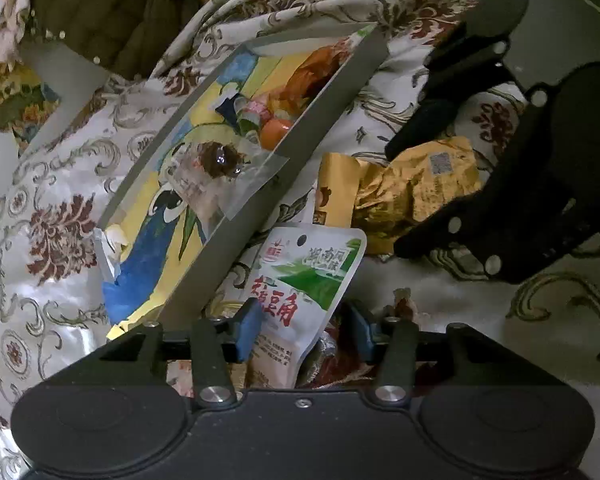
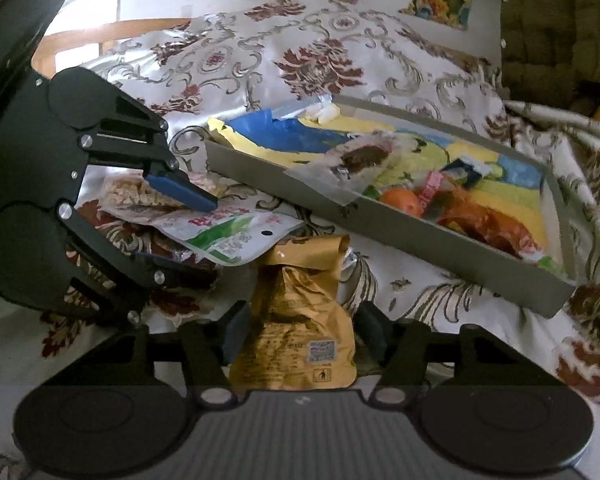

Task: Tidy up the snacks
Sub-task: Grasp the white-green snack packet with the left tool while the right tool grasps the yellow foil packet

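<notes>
A white-and-green snack packet (image 1: pixel 308 280) lies on the floral cloth, and my left gripper (image 1: pixel 304 328) is shut on it; in the right wrist view one blue finger (image 2: pixel 184 192) rests on top of the packet (image 2: pixel 228 236) and the other sits below it. A golden foil packet (image 2: pixel 296 320) stands between the pads of my right gripper (image 2: pixel 304 332), which is open, its pads close to the packet's sides. In the left wrist view that gripper (image 1: pixel 396 200) straddles the golden packet (image 1: pixel 412 192). A grey tray (image 1: pixel 236 248) (image 2: pixel 420 240) holds several snacks, among them a clear-wrapped brown sweet (image 1: pixel 220 160).
A puffed-rice packet (image 2: pixel 140 196) and a red foil wrapper (image 1: pixel 332 356) lie under the left gripper. The floral tablecloth (image 2: pixel 320 64) covers the table. A person's olive quilted jacket (image 1: pixel 100 12) (image 2: pixel 560 20) is beyond the tray. A wooden chair back (image 2: pixel 100 32) stands behind.
</notes>
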A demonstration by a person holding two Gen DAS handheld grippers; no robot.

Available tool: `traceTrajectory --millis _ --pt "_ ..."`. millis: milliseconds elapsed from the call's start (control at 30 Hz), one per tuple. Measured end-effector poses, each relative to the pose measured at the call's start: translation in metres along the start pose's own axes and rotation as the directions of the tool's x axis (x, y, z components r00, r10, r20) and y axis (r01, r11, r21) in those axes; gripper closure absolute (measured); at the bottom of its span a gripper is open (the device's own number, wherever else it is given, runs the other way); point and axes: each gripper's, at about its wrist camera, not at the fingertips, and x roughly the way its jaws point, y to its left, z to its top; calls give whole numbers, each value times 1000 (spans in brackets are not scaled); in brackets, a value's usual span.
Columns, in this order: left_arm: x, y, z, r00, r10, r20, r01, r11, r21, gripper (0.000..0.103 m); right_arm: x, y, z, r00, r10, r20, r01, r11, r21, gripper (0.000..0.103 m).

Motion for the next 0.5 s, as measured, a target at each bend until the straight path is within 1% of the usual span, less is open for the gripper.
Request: traceTrajectory --millis 33,67,100,167,300,433,467,500 --pt "0 1 1 1000 -5 -4 5 1000 -12 51 0 -2 0 1000 6 1 -6 1000 9 39" --pt "0 3 2 1000 -5 -7 5 1000 -29 54 -1 -3 0 1000 12 5 -12 1000 15 42" --pt "1 5 3 1000 -3 -10 3 999 -45 60 -2 -3 0 1000 16 9 -16 1000 17 47" --pt "1 6 4 1000 16 -13 -17 997 -71 64 -4 -3 0 1000 13 11 -14 1000 16 48" --pt "1 4 7 999 45 -21 -47 995 -88 69 -6 -3 1 1000 20 6 -20 999 27 51" --pt "-1 4 10 995 92 -30 -95 991 -98 78 -11 -8 -1 999 45 7 -45 997 61 54" --pt "-1 4 10 994 102 -34 -105 989 -103 82 -11 -9 -1 999 48 7 -48 997 67 55" --pt "-2 5 11 993 110 -39 -114 987 -110 82 -12 -10 -1 999 48 7 -49 996 69 56"
